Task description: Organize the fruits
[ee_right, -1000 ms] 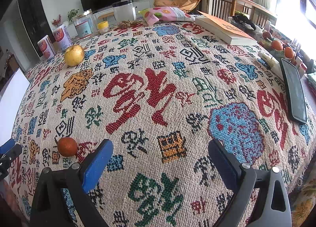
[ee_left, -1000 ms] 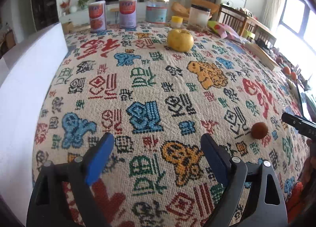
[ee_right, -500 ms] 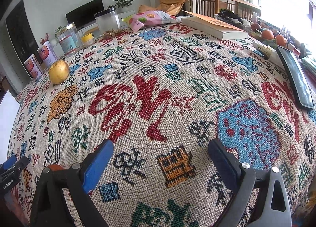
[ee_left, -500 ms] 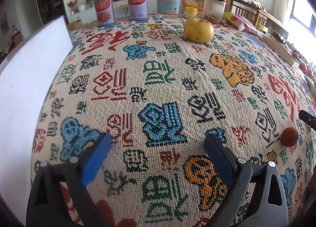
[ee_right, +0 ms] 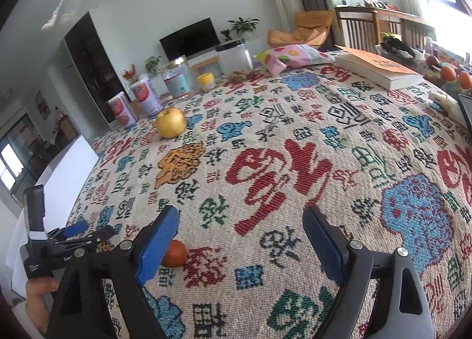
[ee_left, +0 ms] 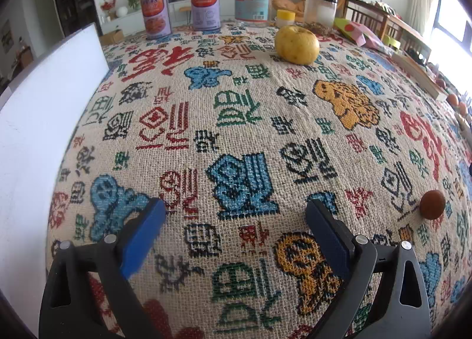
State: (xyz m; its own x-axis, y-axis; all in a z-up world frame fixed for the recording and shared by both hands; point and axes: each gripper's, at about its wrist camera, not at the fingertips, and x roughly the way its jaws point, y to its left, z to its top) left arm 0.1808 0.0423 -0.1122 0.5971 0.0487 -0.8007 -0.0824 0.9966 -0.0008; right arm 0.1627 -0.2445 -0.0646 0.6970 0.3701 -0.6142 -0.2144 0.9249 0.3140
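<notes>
Small fruit: a reddish-brown round fruit (ee_left: 432,204) lay on the patterned cloth near the front of the surface; in the right wrist view (ee_right: 174,253) it sat just beside the left finger of the right hand-held gripper, partly hidden behind that pad, outside the gap.
Large fruit: a yellow apple-like fruit (ee_left: 297,44) stood farther back on the cloth, well apart from the small one, near the row of containers.
Left hand-held gripper (ee_left: 235,219): jaws spread wide, released, only bare cloth between the blue pads; held low over the front of the surface.
Right hand-held gripper (ee_right: 240,222): jaws closing but still wide apart, nothing between them, pads pressing on nothing.
Hand: a person's hand (ee_right: 38,294) showed at the lower left of the right wrist view, under the left gripper's handle.
Cloth (ee_left: 236,120): woven, beige, with red, blue, green and orange figures; it covered the whole surface.
Back row: two purple-and-orange cans (ee_left: 155,14), a clear jar with a blue label (ee_left: 252,3), a small yellow cup (ee_left: 285,18), a frosted jar with a black lid (ee_left: 320,11).
Right side: a pink snack bag (ee_right: 292,55) and a thick book (ee_right: 380,69).
Left edge: a white board (ee_left: 38,120) stood along the surface.
</notes>
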